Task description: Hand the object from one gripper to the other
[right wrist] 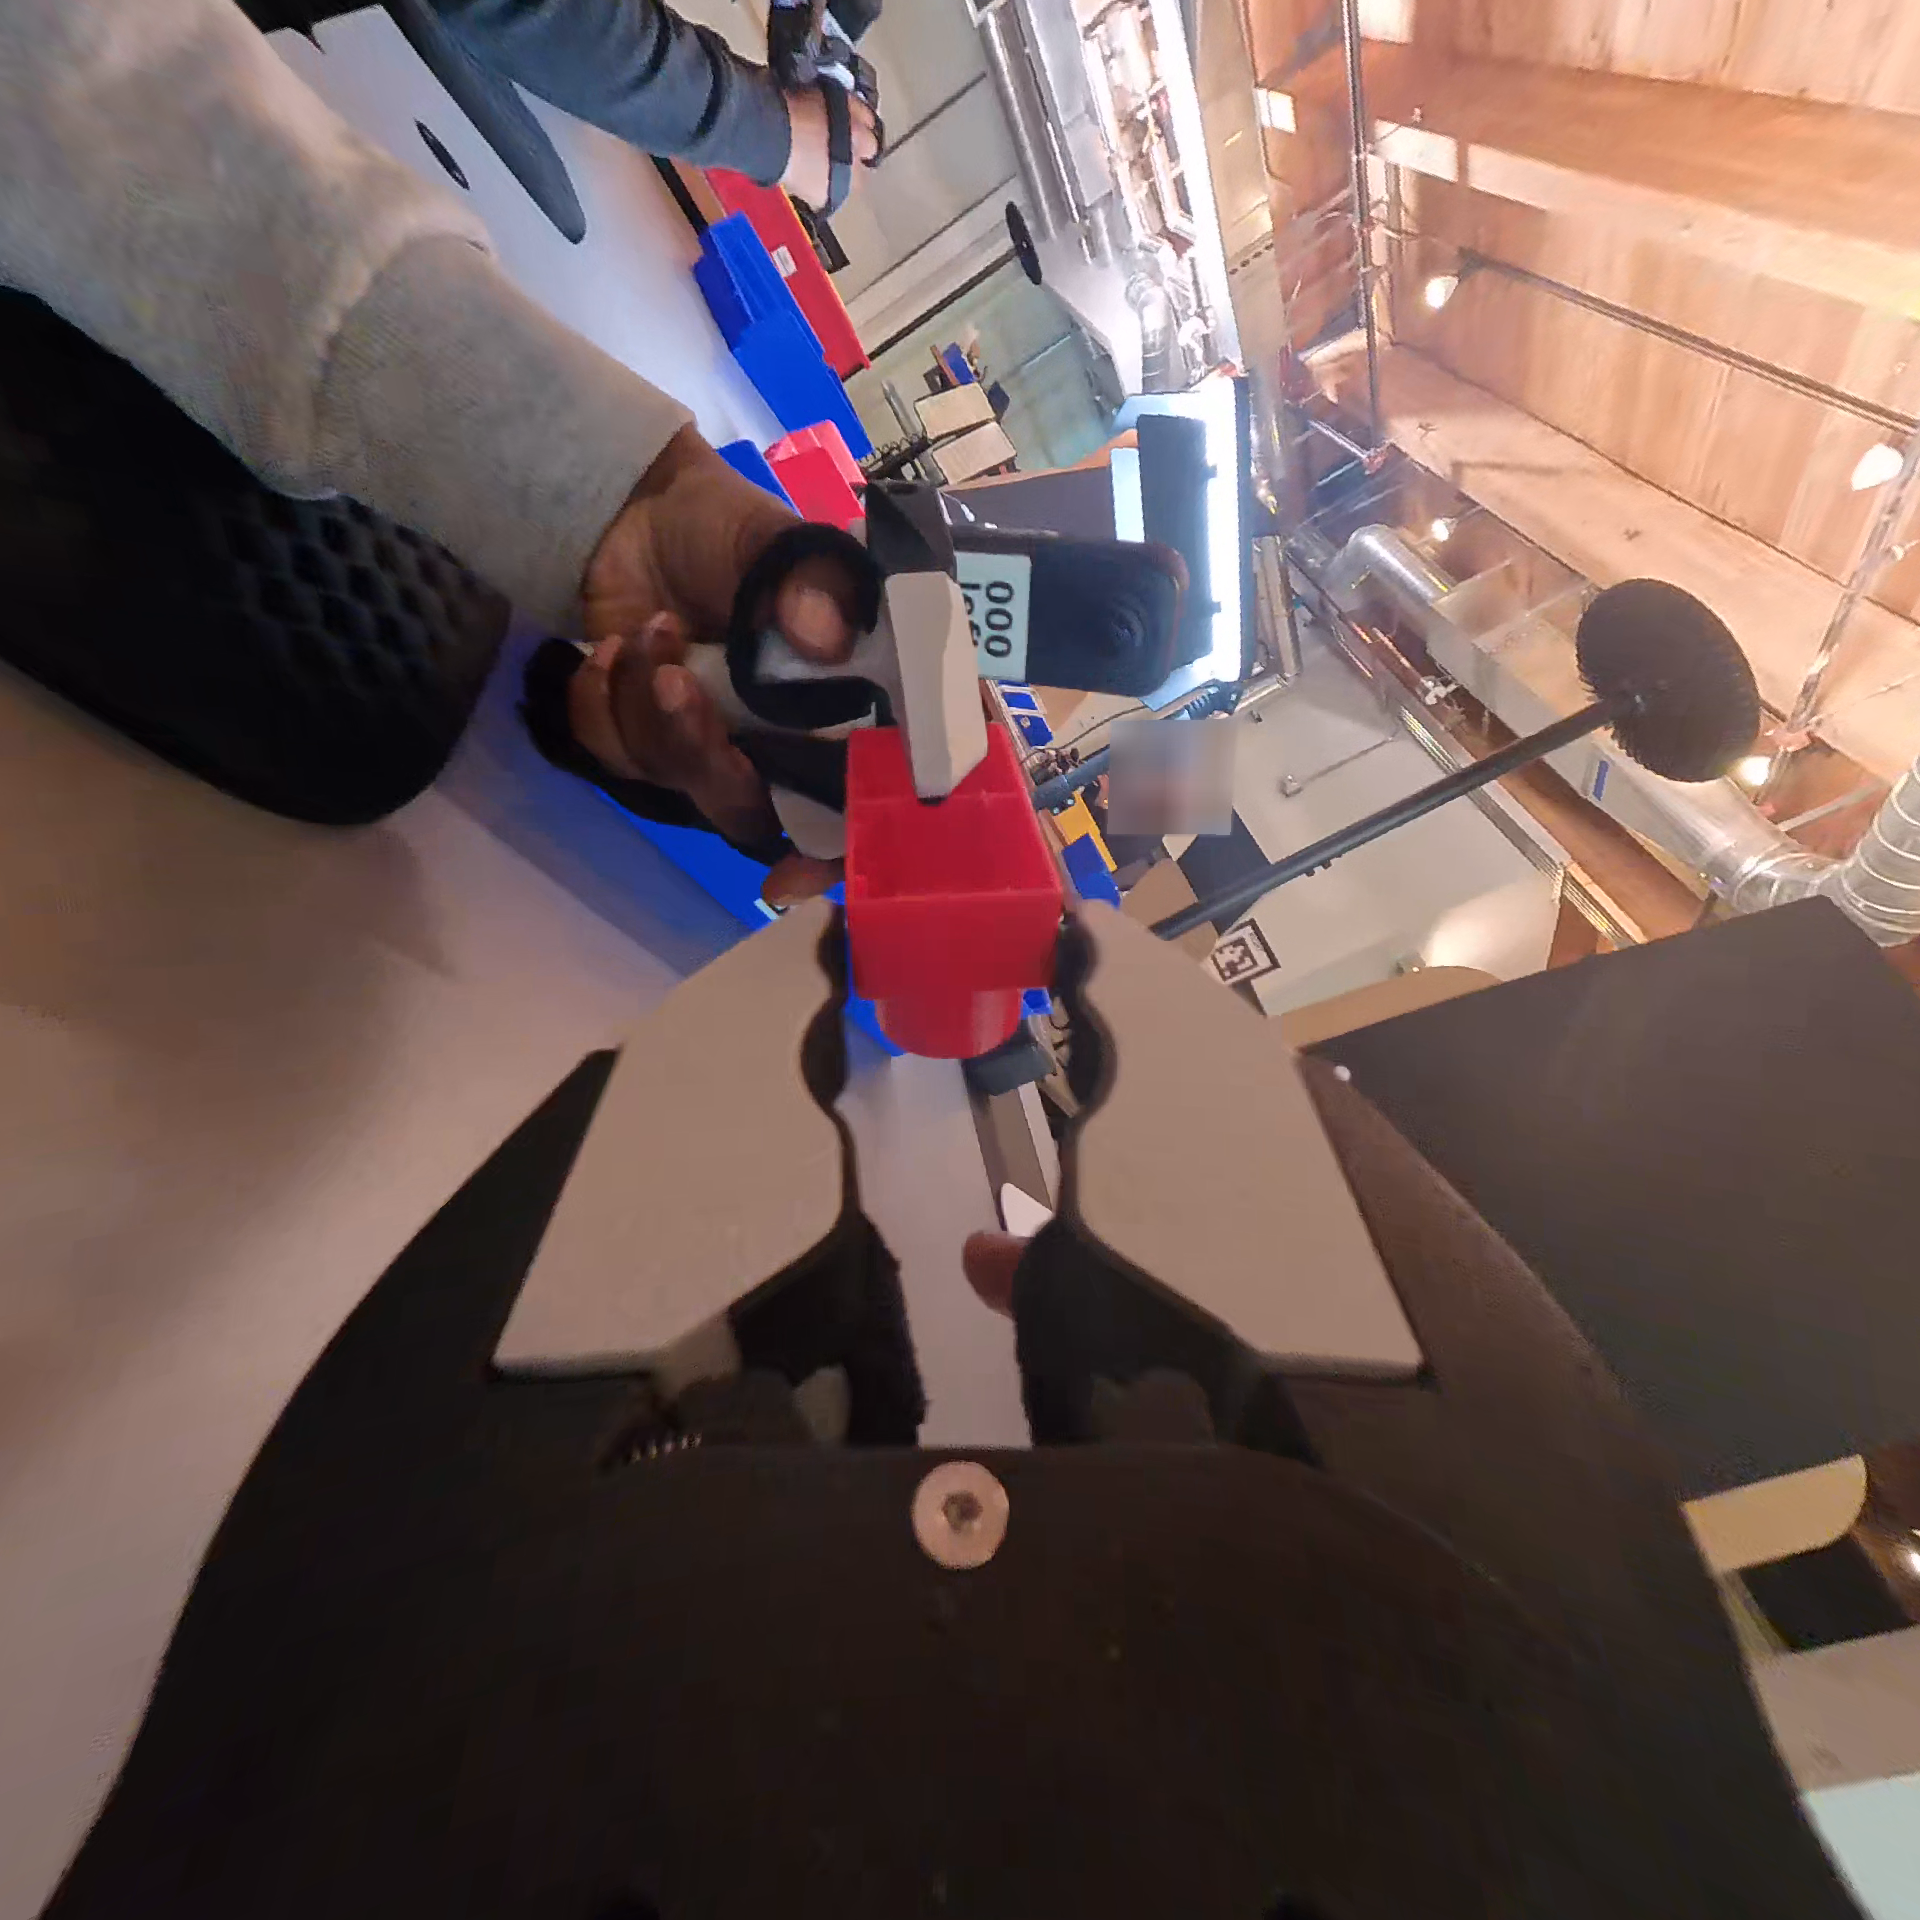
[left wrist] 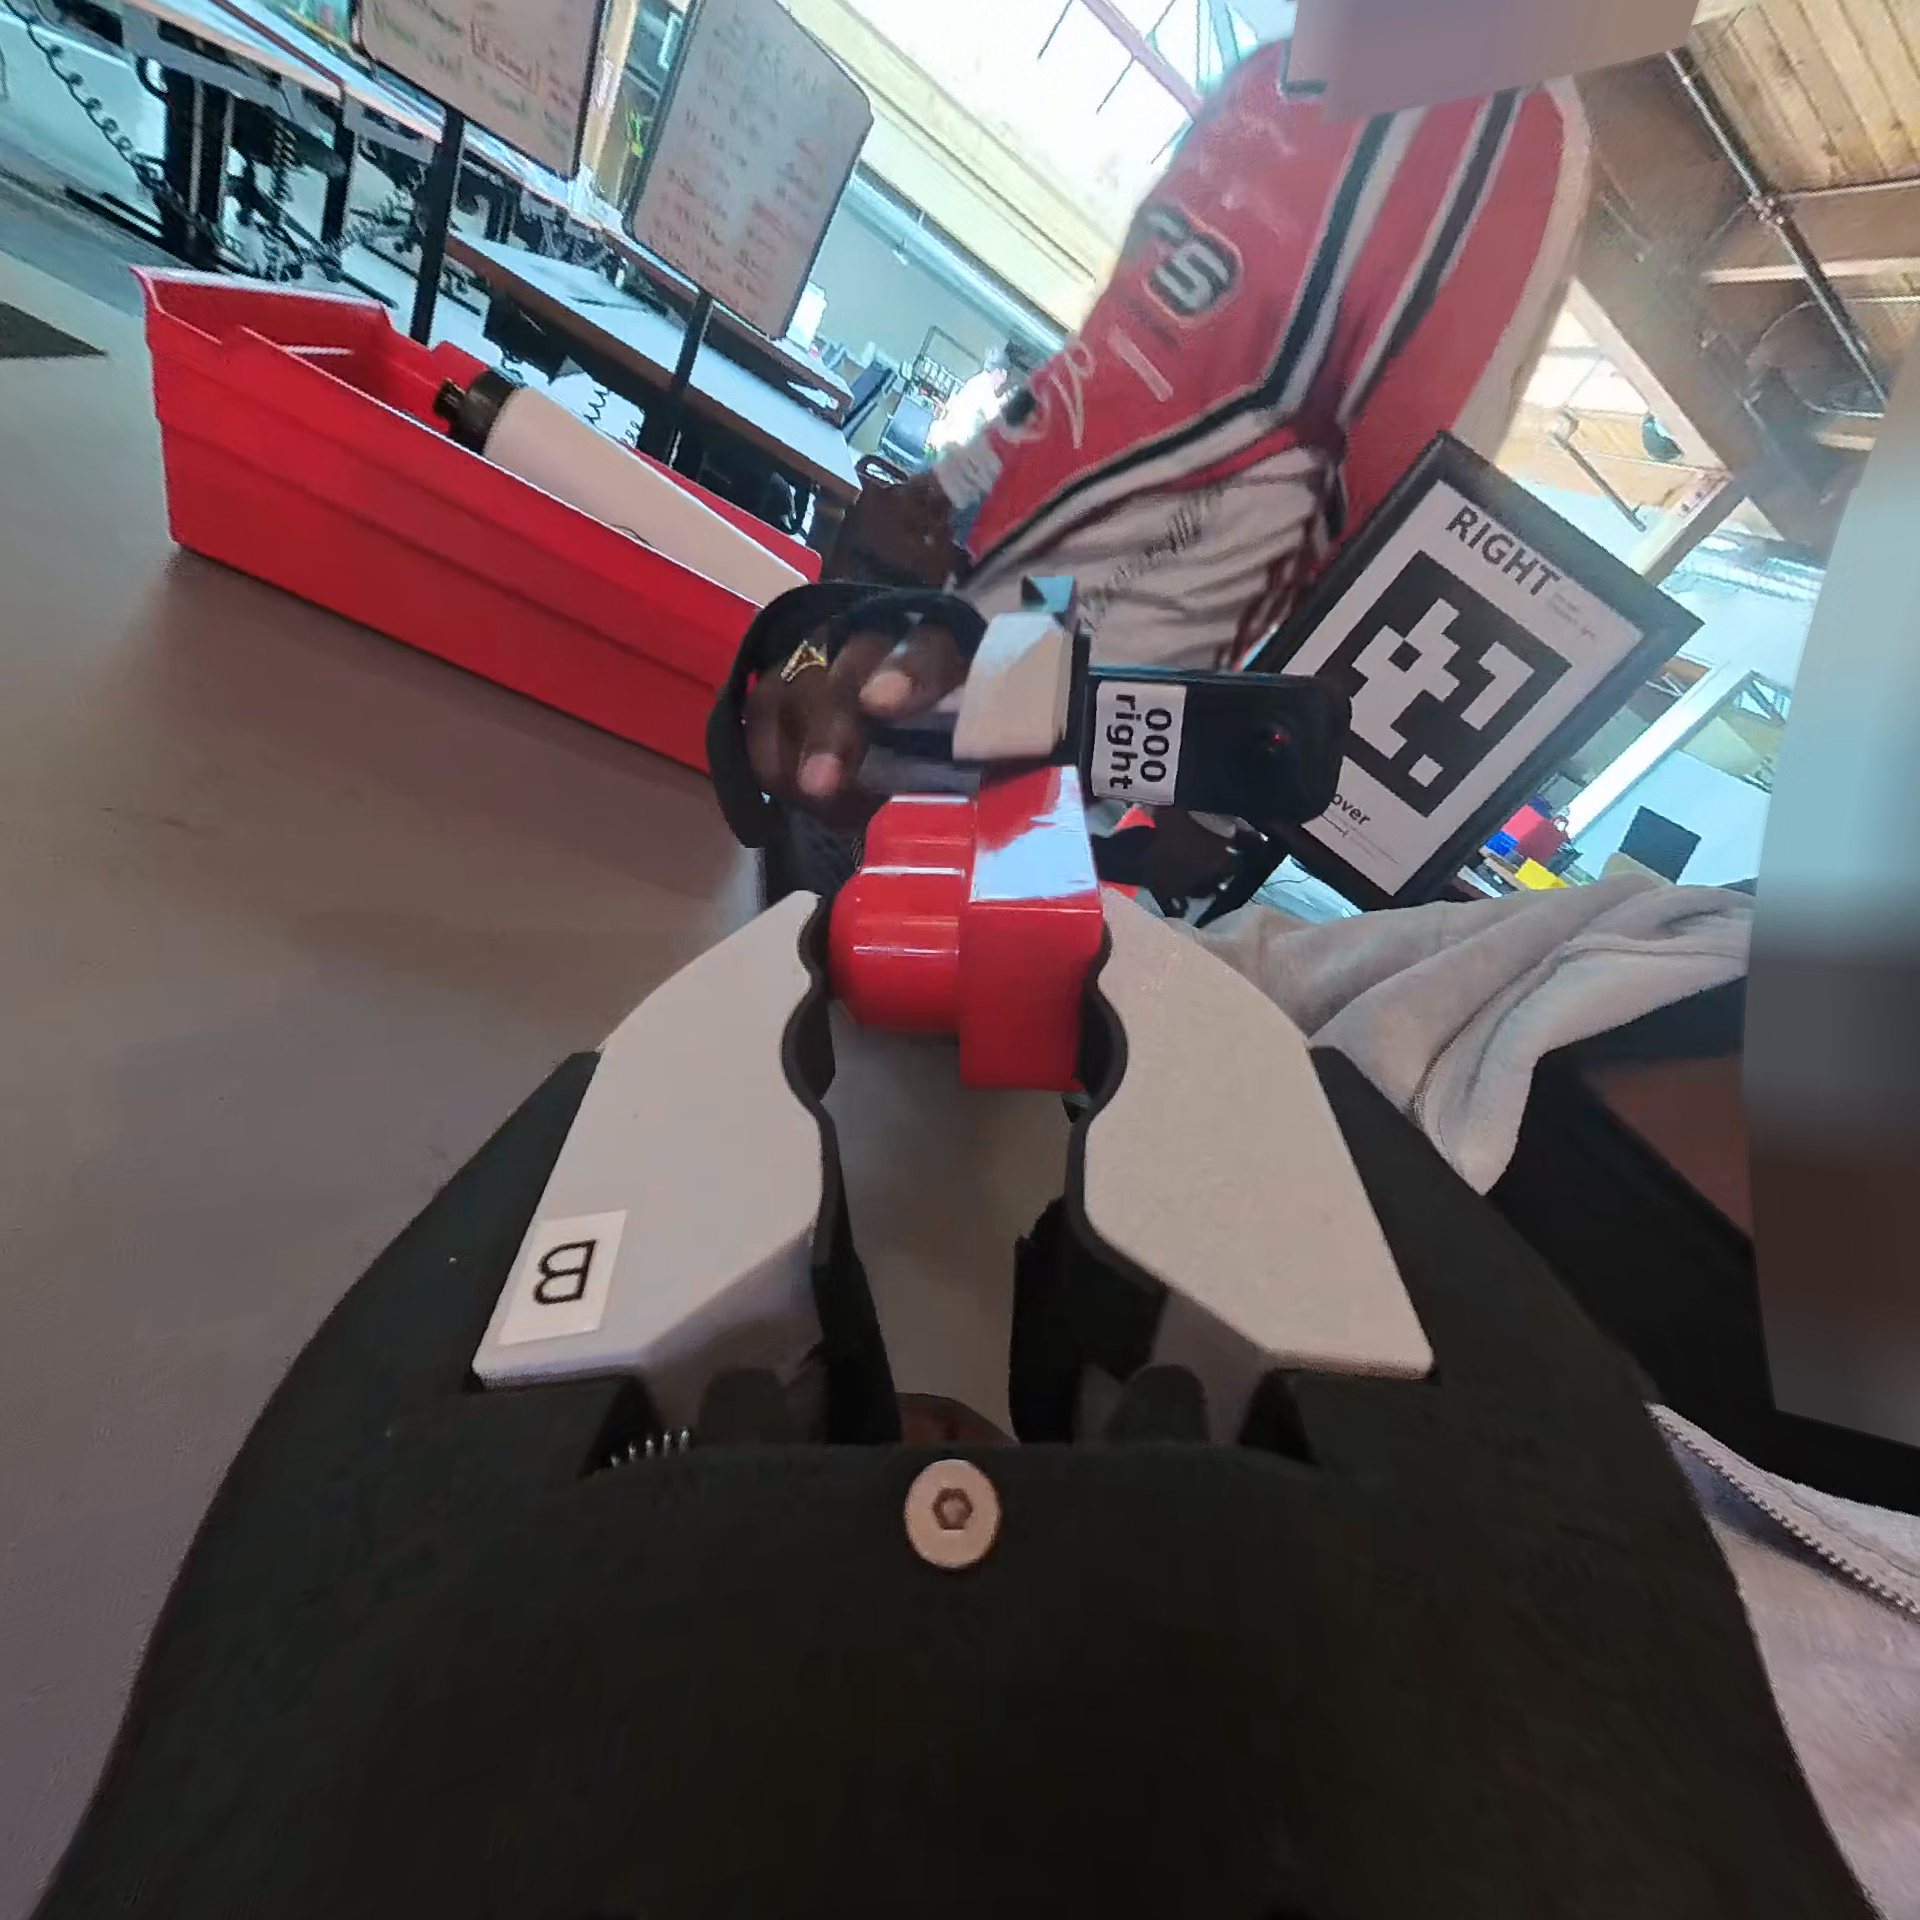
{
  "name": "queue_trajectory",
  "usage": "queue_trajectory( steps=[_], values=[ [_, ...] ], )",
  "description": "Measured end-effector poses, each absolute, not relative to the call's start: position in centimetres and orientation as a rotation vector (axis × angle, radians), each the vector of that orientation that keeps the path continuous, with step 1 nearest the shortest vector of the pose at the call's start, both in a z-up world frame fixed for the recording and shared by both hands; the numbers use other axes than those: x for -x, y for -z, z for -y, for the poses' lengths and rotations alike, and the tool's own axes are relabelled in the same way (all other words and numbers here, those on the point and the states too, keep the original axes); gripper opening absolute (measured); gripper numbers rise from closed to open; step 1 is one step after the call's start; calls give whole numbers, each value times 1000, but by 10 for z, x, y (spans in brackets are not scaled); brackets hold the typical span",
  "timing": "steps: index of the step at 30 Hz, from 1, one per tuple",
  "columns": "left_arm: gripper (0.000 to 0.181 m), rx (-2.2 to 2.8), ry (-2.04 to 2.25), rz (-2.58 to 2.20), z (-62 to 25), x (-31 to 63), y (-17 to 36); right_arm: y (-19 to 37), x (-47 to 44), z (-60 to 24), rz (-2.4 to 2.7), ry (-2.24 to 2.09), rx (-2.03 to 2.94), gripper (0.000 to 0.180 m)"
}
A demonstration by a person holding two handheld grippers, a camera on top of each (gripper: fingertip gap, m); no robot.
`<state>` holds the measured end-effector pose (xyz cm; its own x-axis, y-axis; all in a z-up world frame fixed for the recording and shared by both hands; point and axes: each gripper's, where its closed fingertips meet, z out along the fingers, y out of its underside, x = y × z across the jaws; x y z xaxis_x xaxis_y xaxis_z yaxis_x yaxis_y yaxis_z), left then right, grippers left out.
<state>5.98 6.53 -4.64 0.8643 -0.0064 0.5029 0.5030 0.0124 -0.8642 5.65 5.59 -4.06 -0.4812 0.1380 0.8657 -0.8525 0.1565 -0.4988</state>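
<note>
- The left gripper (left wrist: 961,971) has its jaws closed onto the red object (left wrist: 966,935): in the left wrist view both grey fingertips press against its sides, one on the rounded knob part, the other on the square block part.
- The right gripper (right wrist: 951,966) also has its jaws around the same red object (right wrist: 951,894). In the right wrist view the two grey fingertips sit at either side of the open, box-like end, and appear to touch it, though how firmly they grip cannot be told.
- The object is thus held in the air between the two grippers, above the grey worktop (left wrist: 260,831), with both sets of jaws on it at once.
- In each view the opposite gripper shows beyond the object, one grey finger lying across the red block, with the person's hand (left wrist: 831,717) on its handle.
- Judged from this, the handover is at its midpoint: the receiving grip seems made, the giving grip is not yet released. Which gripper is the giver cannot be read from these pictures.
- What is left: one pair of jaws must open and draw back, leaving the object with the other.
- Farther out, a red tray (left wrist: 416,540) holding a white bottle (left wrist: 603,468) stands on the worktop, well apart from the exchange.
</note>
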Motion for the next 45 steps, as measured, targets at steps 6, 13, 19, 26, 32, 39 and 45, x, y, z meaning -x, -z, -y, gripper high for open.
queue_trajectory(
  steps=[6, 13, 19, 26, 32, 39, 45],
  values=[
    [58, 1471, 297, 265, -64, -64, 34, 35, -59, -58, 1679, -1624, -650, 37],
    [66, 1490, -266, 27, -62, -63, 22, 25, -58, -64, 2001, -2177, -359, 36],
    [37, 1527, -218, 24, -65, -65, 29, 32, -60, -59, 2114, -2199, -316, 37],
    [36, 1427, 193, 243, -58, -64, 20, 27, -56, -62, 1790, -1865, -506, 72],
    [36, 1463, 429, 327, -62, -68, 35, 33, -65, -56, 1504, -1443, -723, 76],
    [36, 1522, 492, 332, -70, -75, 44, 52, -70, -48, 1534, -1336, -839, 49],
    [60, 1457, 295, 205, -66, -72, 29, 39, -73, -52, 1618, -1548, -743, 46]
  ],
)
